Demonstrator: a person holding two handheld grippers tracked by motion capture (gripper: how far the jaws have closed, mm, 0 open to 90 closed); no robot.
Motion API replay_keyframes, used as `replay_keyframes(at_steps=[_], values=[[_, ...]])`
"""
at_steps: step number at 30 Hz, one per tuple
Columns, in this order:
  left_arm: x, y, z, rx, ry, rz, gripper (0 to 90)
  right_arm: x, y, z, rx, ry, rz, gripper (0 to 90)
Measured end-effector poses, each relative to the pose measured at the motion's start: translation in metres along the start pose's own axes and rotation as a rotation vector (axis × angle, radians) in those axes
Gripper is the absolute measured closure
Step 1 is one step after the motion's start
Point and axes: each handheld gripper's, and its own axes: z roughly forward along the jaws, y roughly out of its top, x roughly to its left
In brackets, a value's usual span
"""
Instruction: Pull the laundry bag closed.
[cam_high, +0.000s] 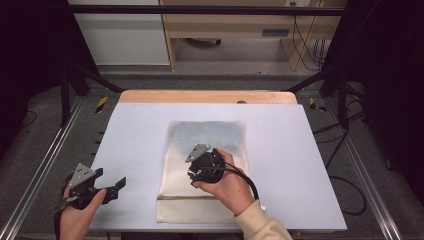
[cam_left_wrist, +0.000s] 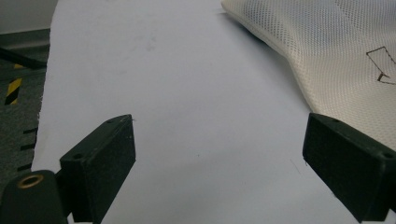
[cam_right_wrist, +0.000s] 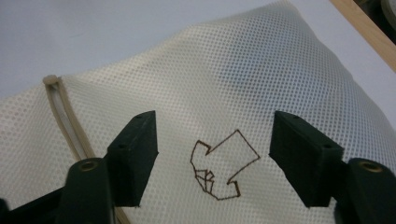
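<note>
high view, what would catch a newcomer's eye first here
A cream mesh bag lies flat in the middle of the pale table, with a zip along its near end. The right tongs hang open over the bag, straddling a brown outline drawing on the mesh. The left tongs are open at the table's near left corner, holding nothing.

Black grippers (cam_high: 111, 186) with blocky fingers (cam_right_wrist: 135, 158), brass-ringed screw holes, grey triangular plates, black cable; cream sleeve (cam_high: 260, 224).

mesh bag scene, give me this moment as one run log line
mesh bag: flat mid-table | right gripper: open, above bag's brown mark | left gripper: open, over bare table left of bag
</note>
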Motion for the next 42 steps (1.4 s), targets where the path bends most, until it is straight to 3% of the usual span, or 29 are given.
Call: replay_keyframes(at_steps=[6,12,14,19,23,26,30,35,38,42], values=[[-0.004,-0.003,0.002,0.004,-0.002,-0.024,9.7,0.001,0.027,0.004,0.015,0.047,-0.081,45.4],[-0.007,0.001,0.001,0.020,0.017,0.053,11.0,0.011,0.040,0.016,-0.007,0.107,-0.138,58.2],[-0.006,0.000,0.002,0.023,0.007,0.046,11.0,0.013,0.040,0.017,-0.011,0.113,-0.135,61.5],[0.002,0.001,0.002,0.012,-0.031,0.032,11.3,0.028,0.041,0.031,-0.003,0.200,-0.133,70.8],[0.000,0.005,0.000,-0.003,-0.027,0.037,11.3,0.037,0.040,0.037,-0.008,0.246,-0.124,75.3],[-0.002,0.007,0.000,-0.010,-0.019,0.036,11.3,0.041,0.038,0.040,0.007,0.258,-0.136,76.2],[-0.005,0.006,0.002,0.033,-0.025,0.061,11.7,0.049,0.033,0.044,0.020,0.304,-0.126,76.2],[-0.005,0.003,-0.003,0.036,-0.049,0.037,12.4,0.056,0.038,0.052,0.024,0.370,-0.113,75.8],[-0.005,0.003,-0.008,0.024,-0.065,0.014,13.2,0.064,0.039,0.059,0.036,0.401,-0.129,75.0],[-0.014,0.001,-0.013,0.022,-0.102,0.007,13.0,0.071,0.036,0.067,0.069,0.410,-0.139,72.3]])
